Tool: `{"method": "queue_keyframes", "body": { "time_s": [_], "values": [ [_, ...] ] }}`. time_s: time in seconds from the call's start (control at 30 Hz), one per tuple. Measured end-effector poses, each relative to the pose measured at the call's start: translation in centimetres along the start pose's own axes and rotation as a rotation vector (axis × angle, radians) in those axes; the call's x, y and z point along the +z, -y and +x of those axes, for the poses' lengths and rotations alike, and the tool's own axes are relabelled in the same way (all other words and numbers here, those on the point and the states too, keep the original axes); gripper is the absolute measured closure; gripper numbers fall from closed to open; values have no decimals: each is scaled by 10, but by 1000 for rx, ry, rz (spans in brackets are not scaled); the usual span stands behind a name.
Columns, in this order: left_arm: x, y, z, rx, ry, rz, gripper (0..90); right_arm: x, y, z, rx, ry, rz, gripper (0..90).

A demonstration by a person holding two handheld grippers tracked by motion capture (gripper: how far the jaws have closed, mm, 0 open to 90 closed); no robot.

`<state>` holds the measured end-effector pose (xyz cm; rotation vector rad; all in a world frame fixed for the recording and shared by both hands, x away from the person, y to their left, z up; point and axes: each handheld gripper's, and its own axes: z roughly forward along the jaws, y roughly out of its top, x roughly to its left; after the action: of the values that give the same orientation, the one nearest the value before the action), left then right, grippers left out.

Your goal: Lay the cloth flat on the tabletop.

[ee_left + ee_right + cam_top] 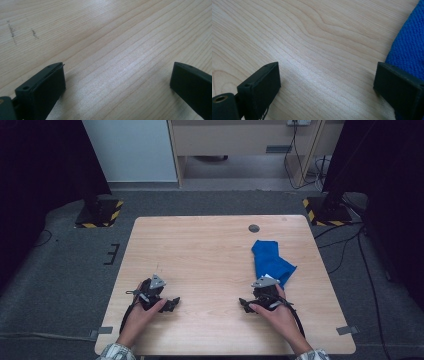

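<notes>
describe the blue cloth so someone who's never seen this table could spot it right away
Start at the light wooden table and look to its right half, beyond the right gripper. There lies the blue cloth, crumpled in a loose folded heap that runs from near the small round grey disc down to just behind that gripper. It is the only soft, brightly coloured thing on the pale wood.

We find no readable writing, number or brand anywhere. The wooden surface (pixel 210 250) carries only grain and a few dark scuff marks, the blue cloth (pixel 270 261) is plain, and the two stand bases (pixel 100 213) on the floor bear yellow-and-black hazard stripes, a warning sign without any words.
</notes>
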<state>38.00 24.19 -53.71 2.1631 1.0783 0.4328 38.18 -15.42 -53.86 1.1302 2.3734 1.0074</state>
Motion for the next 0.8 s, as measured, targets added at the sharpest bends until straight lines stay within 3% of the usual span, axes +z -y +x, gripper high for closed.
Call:
{"method": "queue_keyframes", "body": {
  "time_s": [0.47,0.53,0.57,0.6,0.7,0.8],
  "values": [
    [0,1,0,0,2,-3,0,-2,-1,-1,-14,-13,14,96],
    [0,1,0,1,3,-3,0,-11,-8,0,-32,-8,-38,129],
    [0,1,0,2,4,-3,0,-11,-8,0,-32,-8,-38,129],
    [0,1,0,3,5,-2,0,-18,-12,-2,-48,13,-64,170],
    [0,1,0,3,5,-2,0,-25,-15,-5,-40,27,-78,183],
    [0,1,0,3,5,-2,0,-37,-19,-12,-47,78,-96,250]
  ]
}}
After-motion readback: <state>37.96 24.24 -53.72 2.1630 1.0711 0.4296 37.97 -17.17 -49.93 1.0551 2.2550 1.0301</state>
